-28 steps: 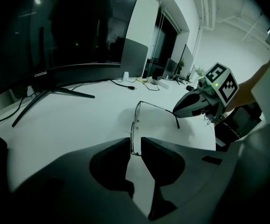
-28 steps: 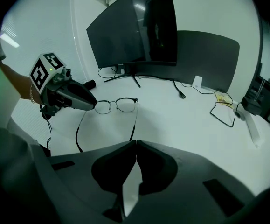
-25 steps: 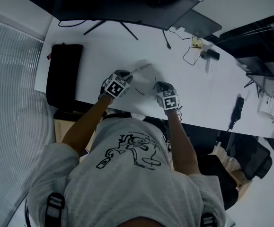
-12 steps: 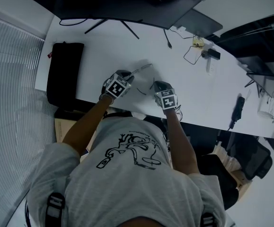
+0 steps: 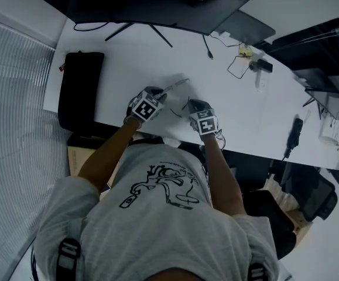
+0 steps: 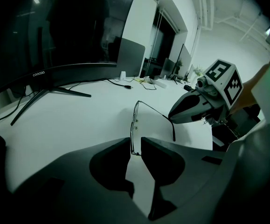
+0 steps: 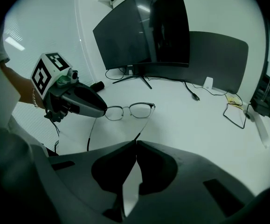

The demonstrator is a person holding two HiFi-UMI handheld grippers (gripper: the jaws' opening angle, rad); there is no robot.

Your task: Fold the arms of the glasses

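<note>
White table (image 5: 134,57), black monitor (image 5: 146,4), dark-framed glasses (image 7: 129,110), grey T-shirt (image 5: 157,221) — black line drawing, black-and-white marker cube (image 6: 223,80)

White desk (image 5: 134,57), dim office.
Curved dark monitor (image 5: 151,4) stands ahead of left gripper (image 5: 160,96); black pouch (image 5: 78,89) and slatted blinds (image 5: 11,133) off its left; loose cables (image 5: 239,69) right of right gripper (image 5: 190,105).

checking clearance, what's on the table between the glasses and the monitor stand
Nothing: bare table between glasses and monitor stand, seen in the right gripper view.

Right gripper (image 5: 191,105) shifted slightly toward left gripper (image 5: 160,94), arm (image 7: 144,125) of glasses (image 7: 130,110) carried inward
</note>
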